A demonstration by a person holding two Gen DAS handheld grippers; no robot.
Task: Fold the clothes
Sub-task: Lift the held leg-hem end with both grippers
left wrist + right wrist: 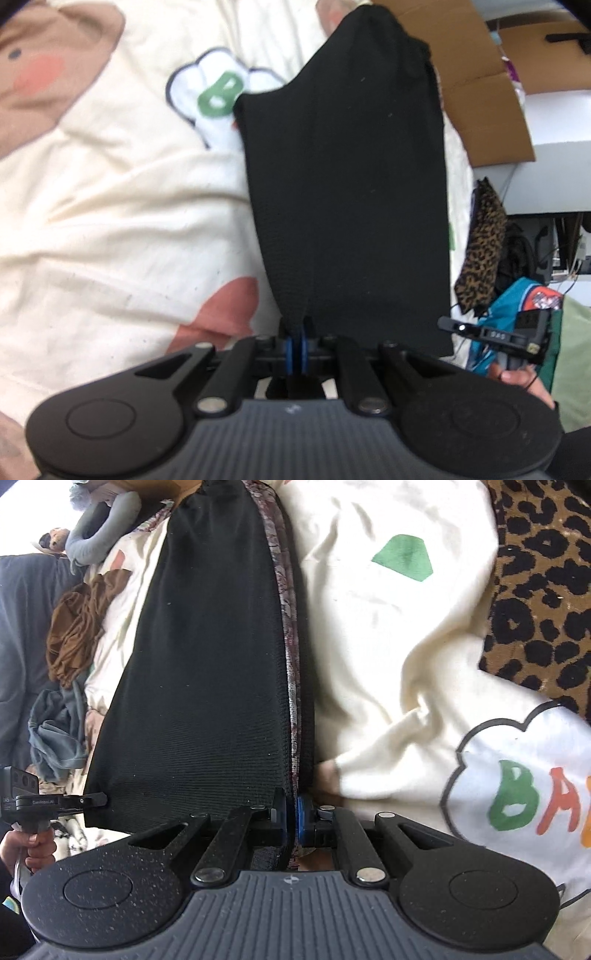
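Both grippers, left (295, 345) and right (291, 812), were clamped on one black garment (347, 192) held stretched above the cream printed bedsheet (110, 192), fold seemingly midway, laying down left.

A black, finely ribbed knit garment (347, 177) hangs stretched out lengthwise above a cream printed bedspread (110, 206). It is doubled over into a long panel, wider at the near end and narrowing toward the far end. In the right wrist view a mottled grey-maroon patterned edge (286, 627) runs along its right side.
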